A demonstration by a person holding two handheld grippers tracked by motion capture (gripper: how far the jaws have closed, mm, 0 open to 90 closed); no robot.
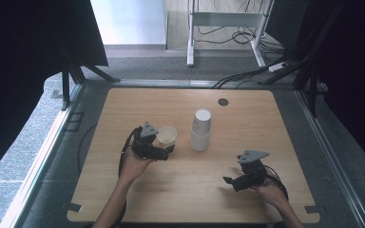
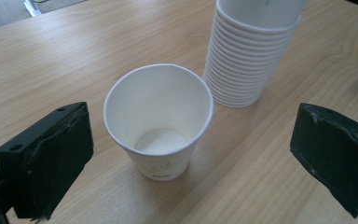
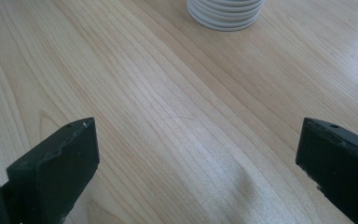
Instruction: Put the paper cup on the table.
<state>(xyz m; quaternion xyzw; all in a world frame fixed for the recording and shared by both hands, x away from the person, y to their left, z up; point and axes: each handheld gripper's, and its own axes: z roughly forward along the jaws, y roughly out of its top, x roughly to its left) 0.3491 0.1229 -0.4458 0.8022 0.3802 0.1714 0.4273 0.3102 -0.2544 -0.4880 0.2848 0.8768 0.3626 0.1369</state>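
A single white paper cup (image 1: 167,136) (image 2: 159,119) stands upright and empty on the wooden table (image 1: 138,190), just left of a tall upside-down stack of white paper cups (image 1: 201,129) (image 2: 251,46) (image 3: 225,11). My left gripper (image 1: 167,151) (image 2: 191,154) is open, its jaws wide apart on either side of the single cup and clear of it. My right gripper (image 1: 229,183) (image 3: 196,163) is open too, low over bare wood at the front right, pointing toward the stack's base.
A small dark round grommet (image 1: 223,101) sits near the table's far edge. Beyond the table are a white desk frame (image 1: 225,21) and floor cables (image 1: 247,73). Dark curtains hang on both sides.
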